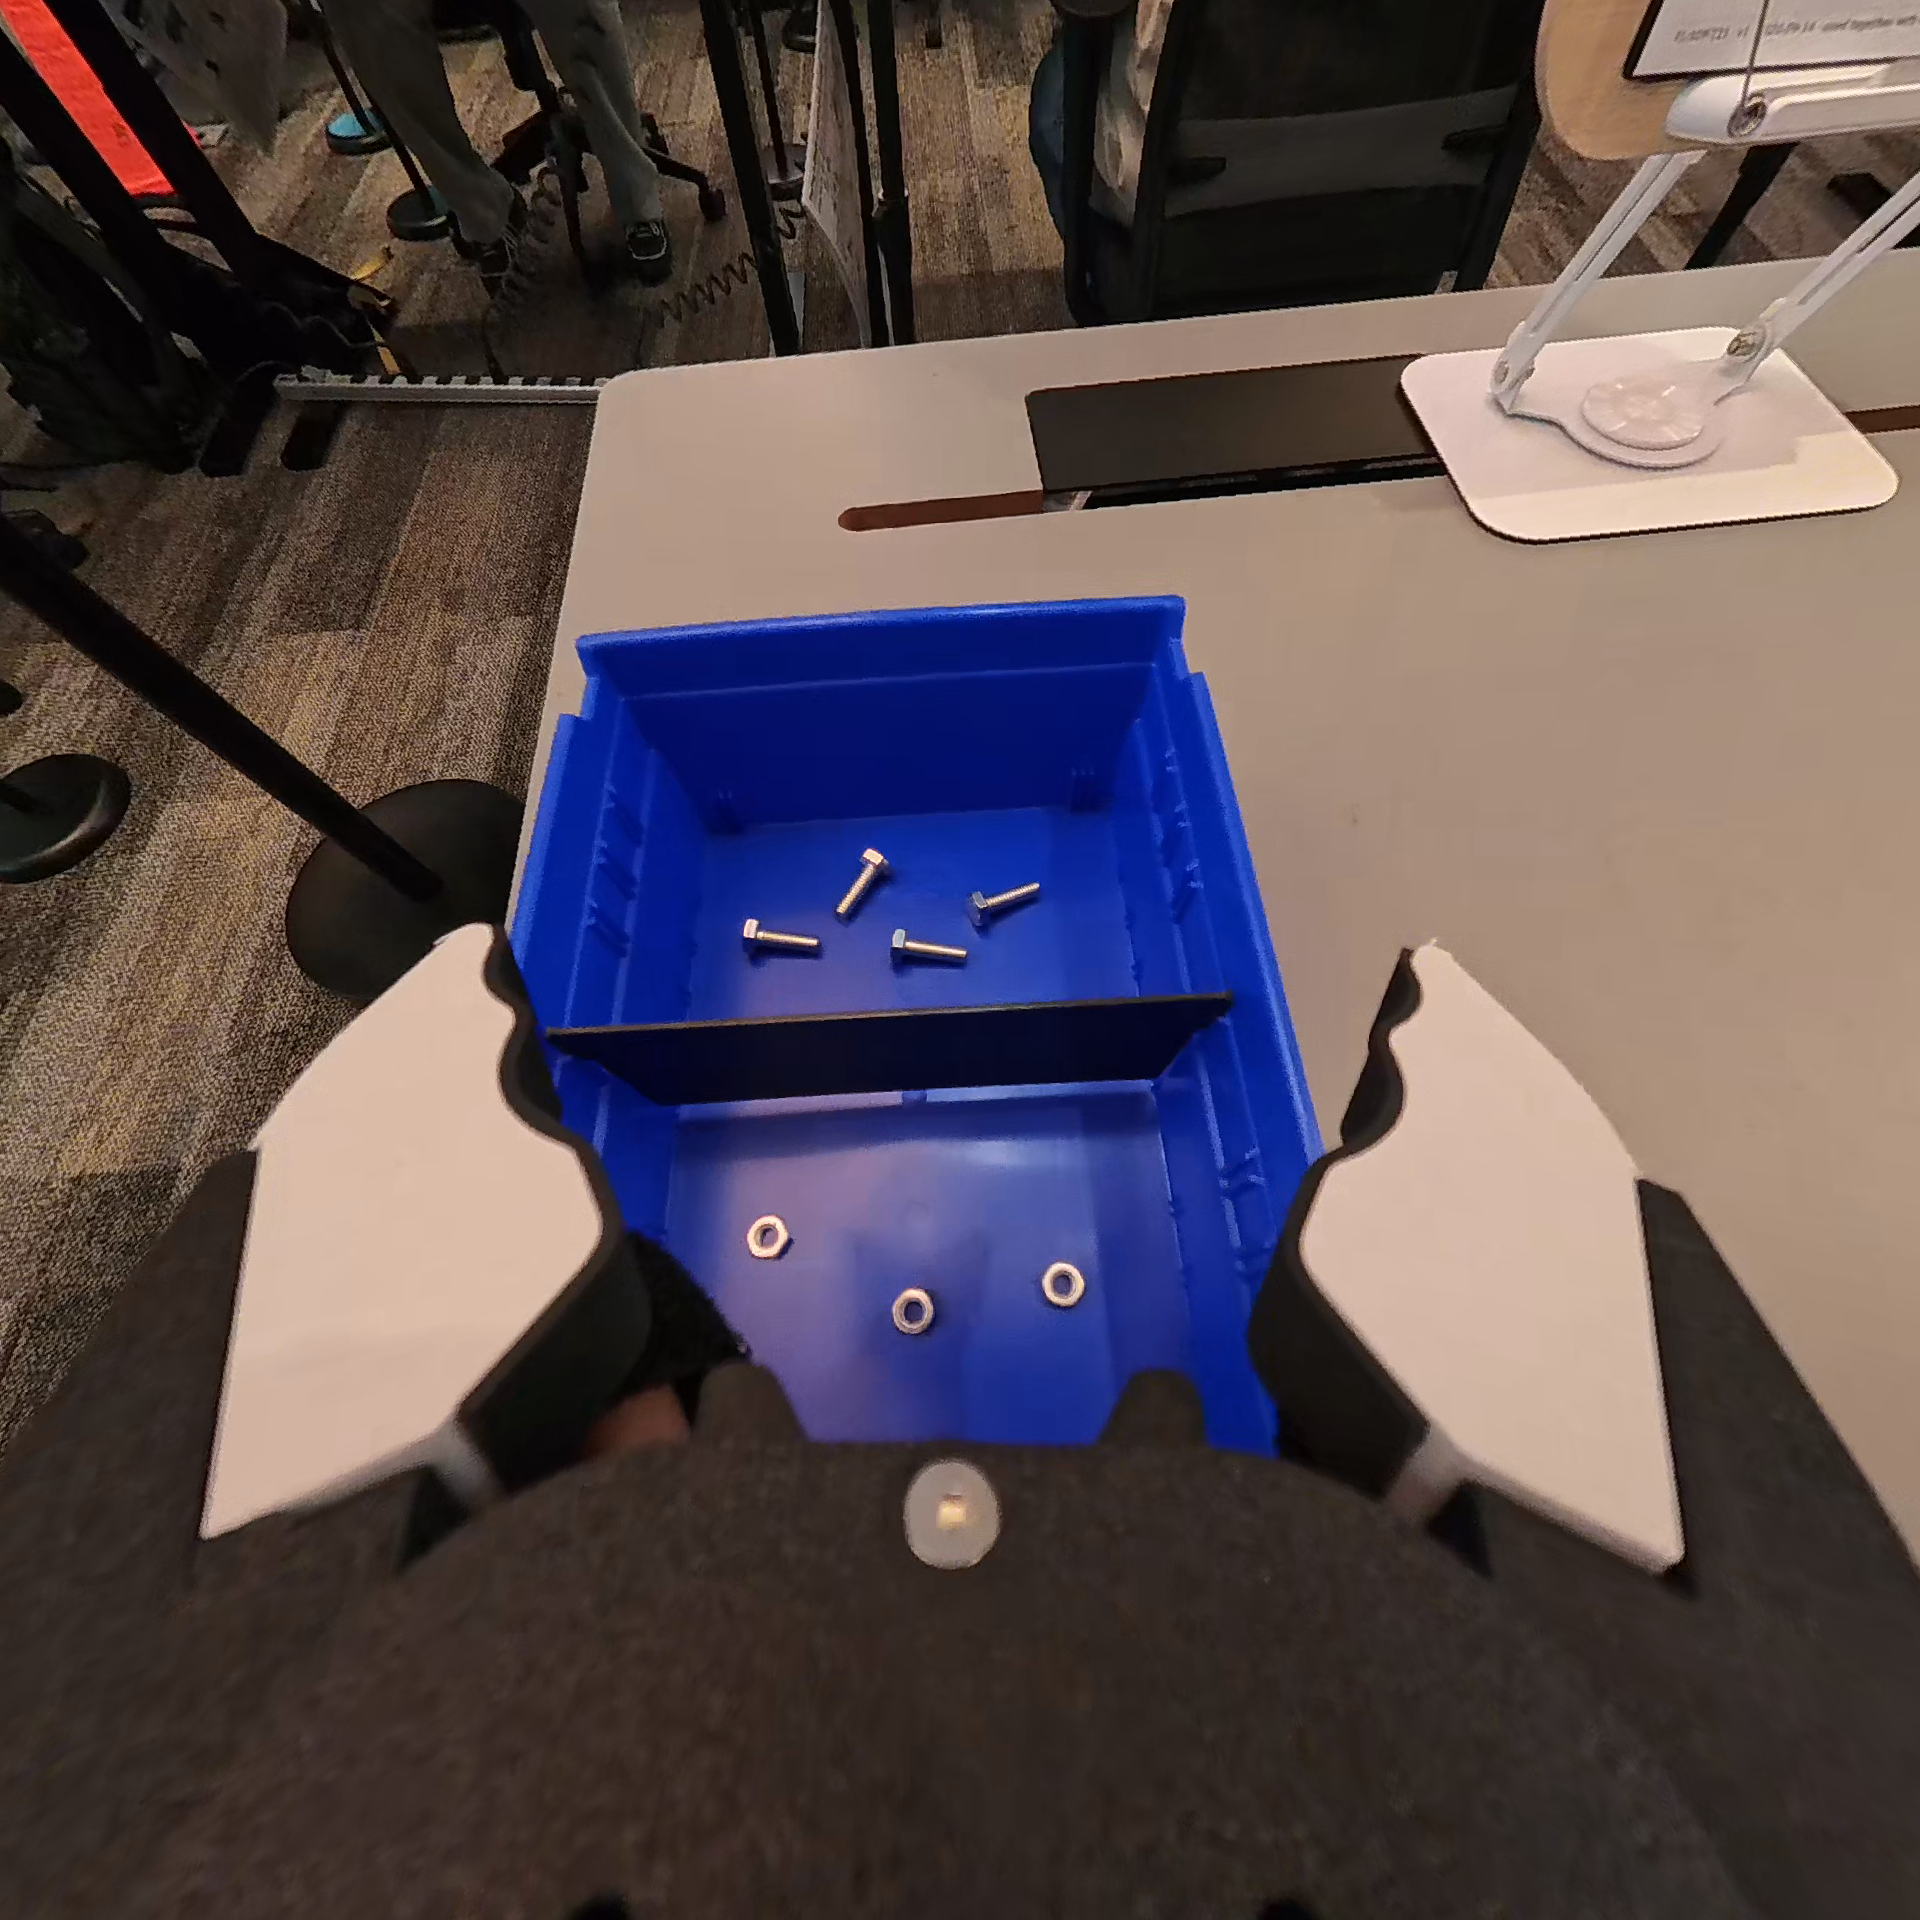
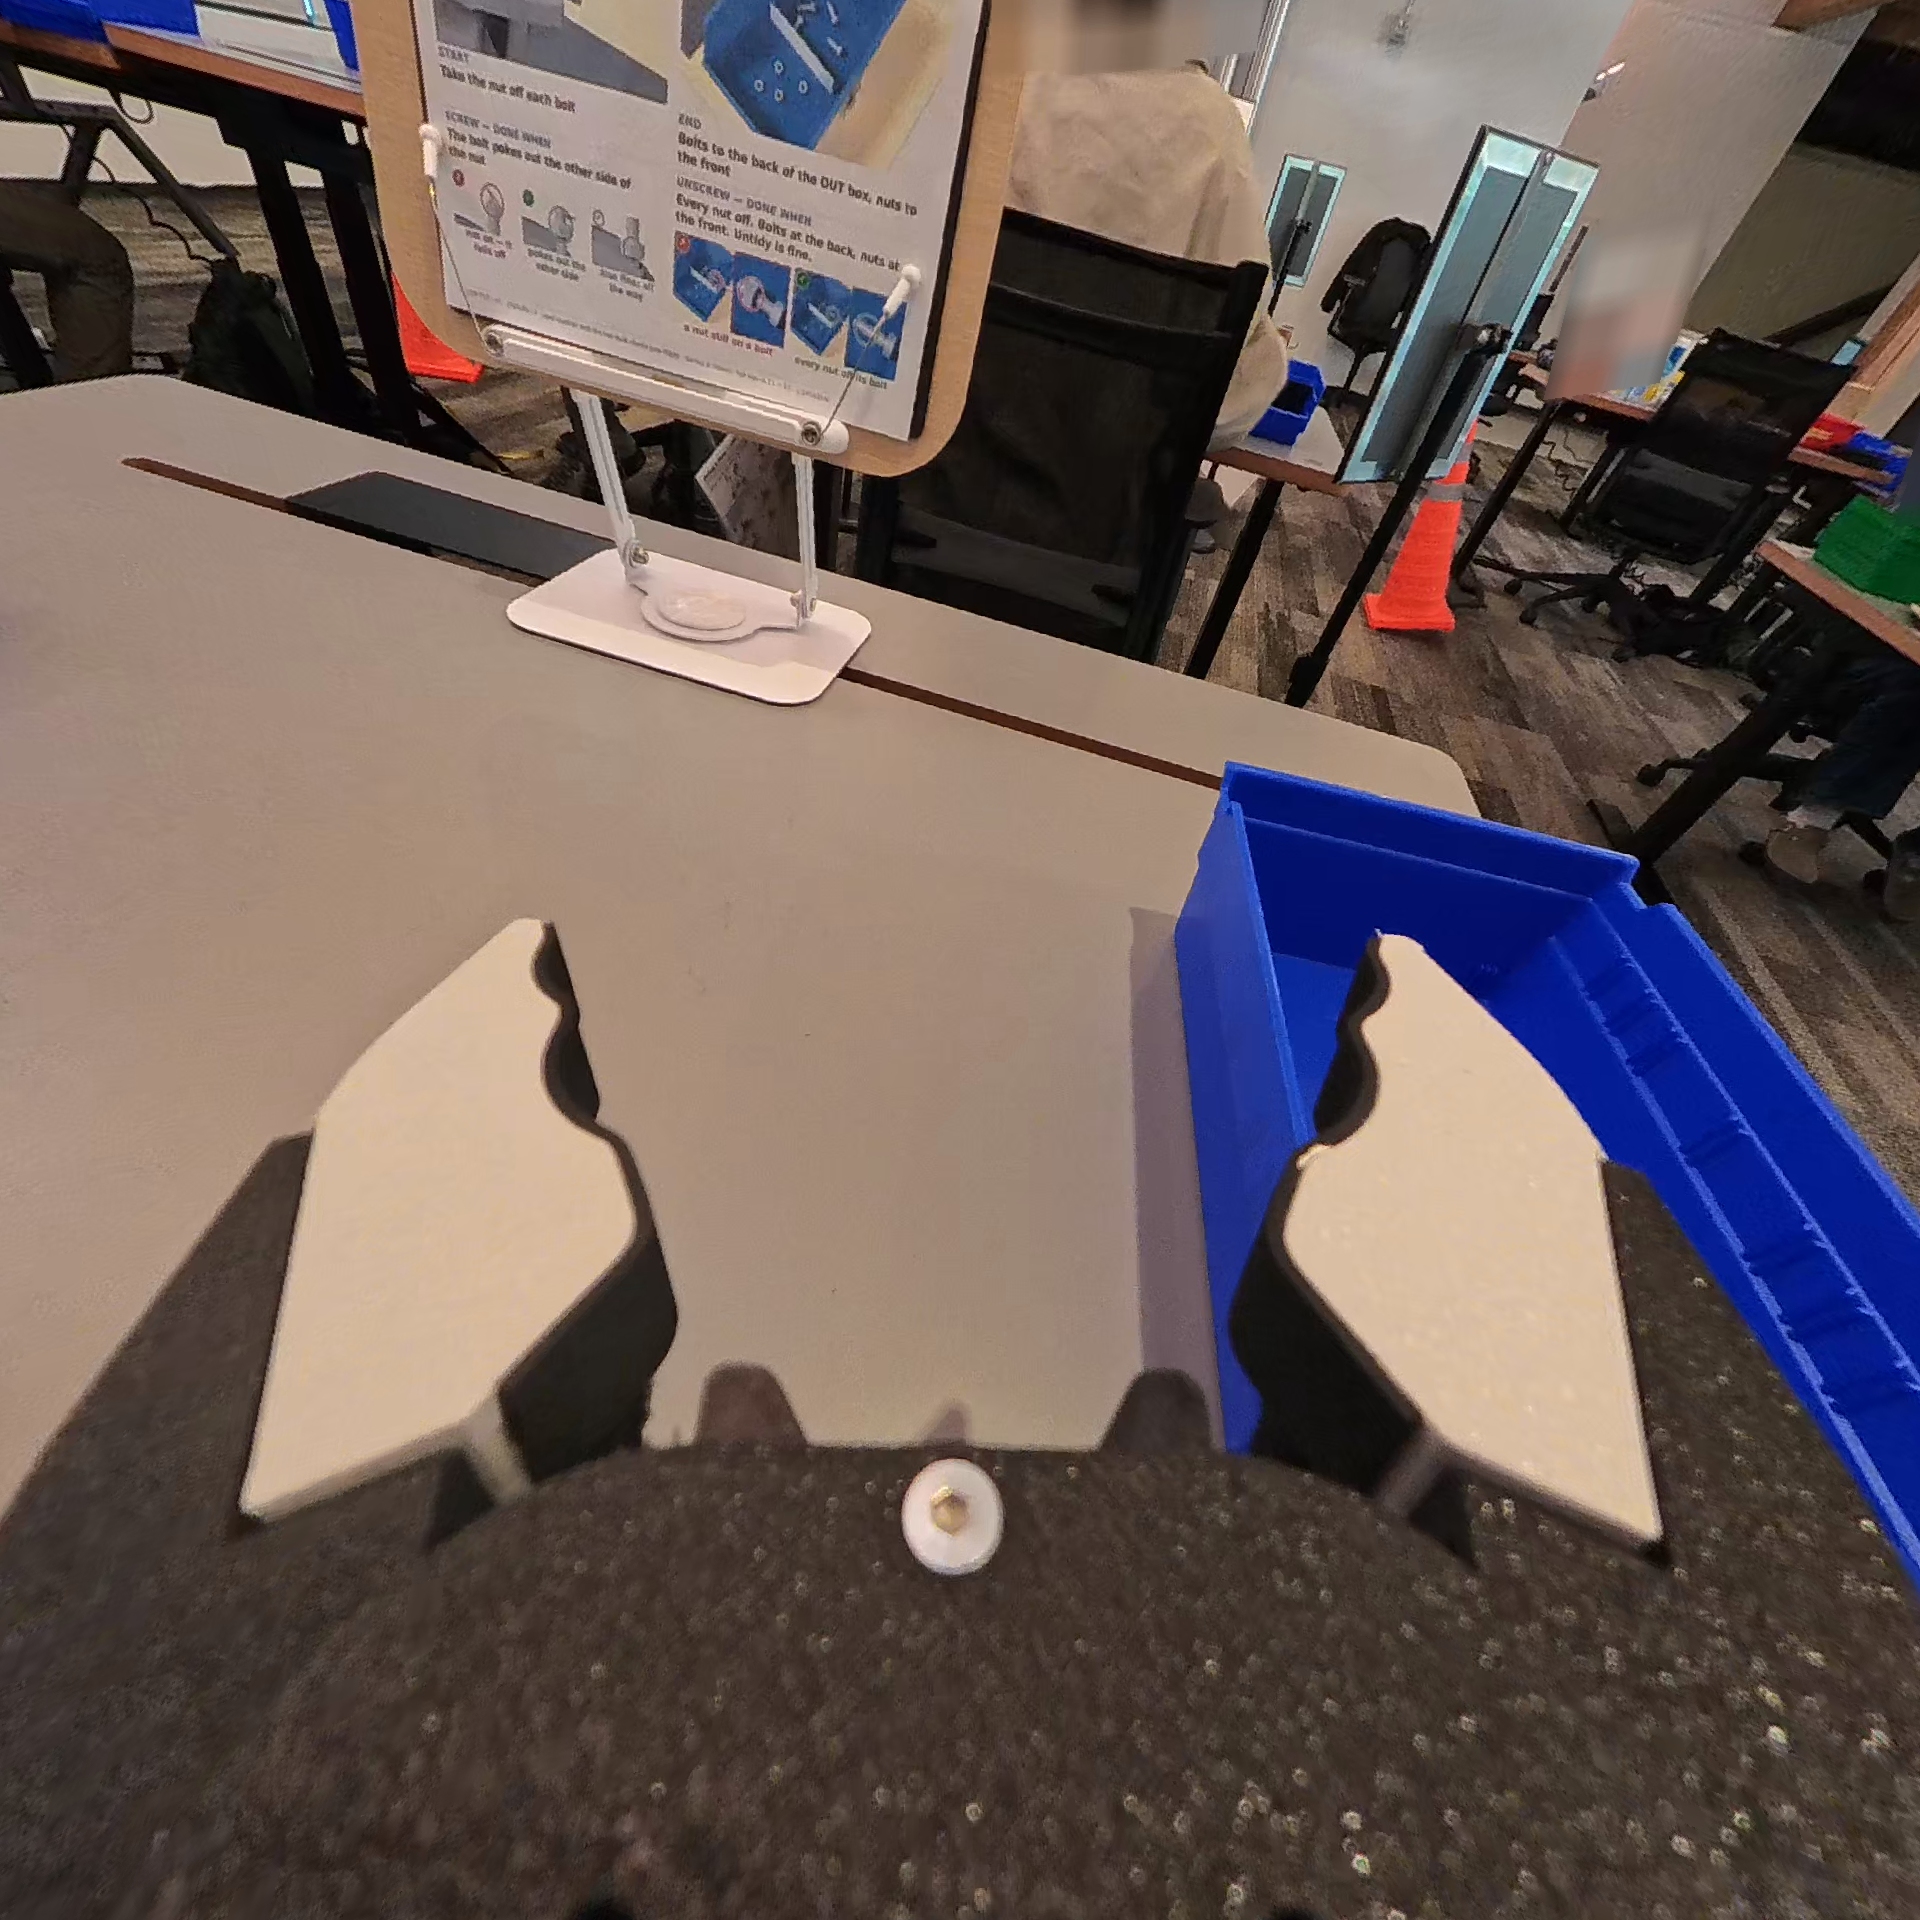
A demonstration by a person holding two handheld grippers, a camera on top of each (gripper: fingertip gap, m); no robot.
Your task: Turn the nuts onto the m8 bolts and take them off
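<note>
Left wrist view looks pretty much straight down into the blue bin (image 1: 883, 665) sitting on the grey counter (image 1: 1455, 779), with the left gripper (image 1: 951, 1023) hovering above it, fingers spread wide and holding nothing. A black divider (image 1: 883, 1049) splits the bin: bolts (image 1: 860, 883) loose in the far compartment, nuts (image 1: 912, 1311) lying flat in the near one. Right gripper (image 2: 966, 997) hangs over bare counter just left of a blue bin (image 2: 1766, 1195), fingers also wide and empty, its right finger overlapping the bin's edge in the view. Looks to me like nothing's been picked yet, so step one is probably grabbing a bolt. I'd go for one lying clear of the others, pinch it across the shank near the head so the threaded end sticks out free, then bring a nut on square with the other gripper so it doesn't cross-thread. Nuts lying flat will be fiddly to pinch, so come in low on the flats. Count: four bolts, three nuts, and I can't see a fourth nut from here. Also one white document stand (image 2: 691, 623) with an instruction sheet at the back of the counter
</note>
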